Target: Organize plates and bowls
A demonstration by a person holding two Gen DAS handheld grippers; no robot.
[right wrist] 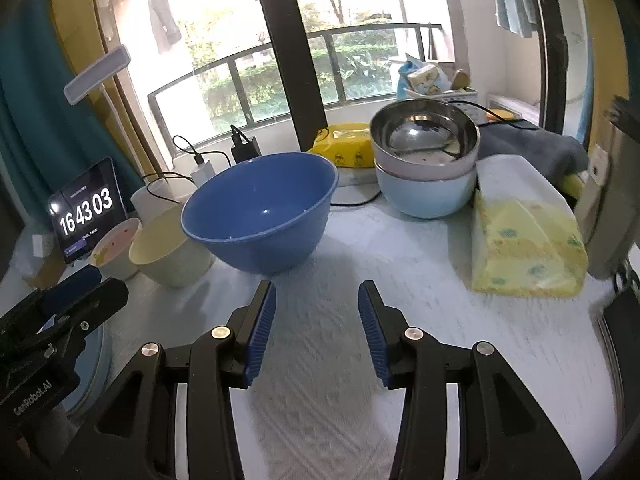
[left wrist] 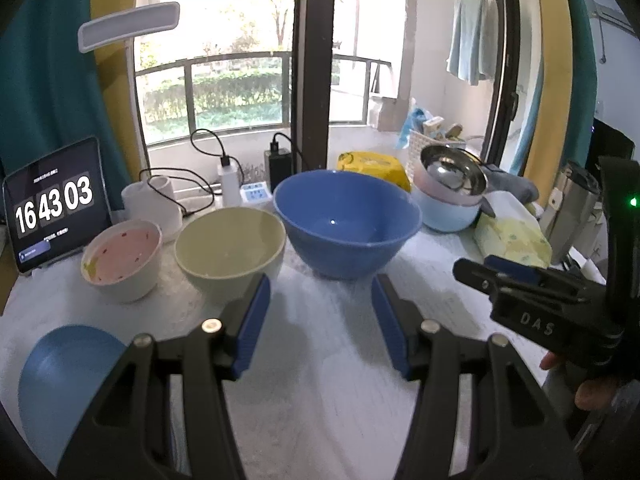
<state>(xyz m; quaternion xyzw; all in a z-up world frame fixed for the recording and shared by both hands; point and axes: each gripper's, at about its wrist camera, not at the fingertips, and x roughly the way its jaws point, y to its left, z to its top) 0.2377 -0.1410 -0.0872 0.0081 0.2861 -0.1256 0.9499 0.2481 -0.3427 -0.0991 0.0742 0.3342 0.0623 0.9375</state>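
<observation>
Tablet (left wrist: 56, 204) reads "16 43 03"; both claws, left (left wrist: 320, 300) and right (right wrist: 317, 306), spread and empty, right marked "DAS".

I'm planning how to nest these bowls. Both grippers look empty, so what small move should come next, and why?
Probably ease the left gripper forward toward the cream bowl, whose near rim lies just ahead of its open, empty jaws. It looks small enough to nest in the big blue bowl beside it. The right gripper is open and empty too.

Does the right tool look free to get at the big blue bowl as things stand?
Probably yes. The right tool is open and empty, and only bare tabletop lies between it and the big blue bowl; the cream bowl stands off to the side.
</observation>
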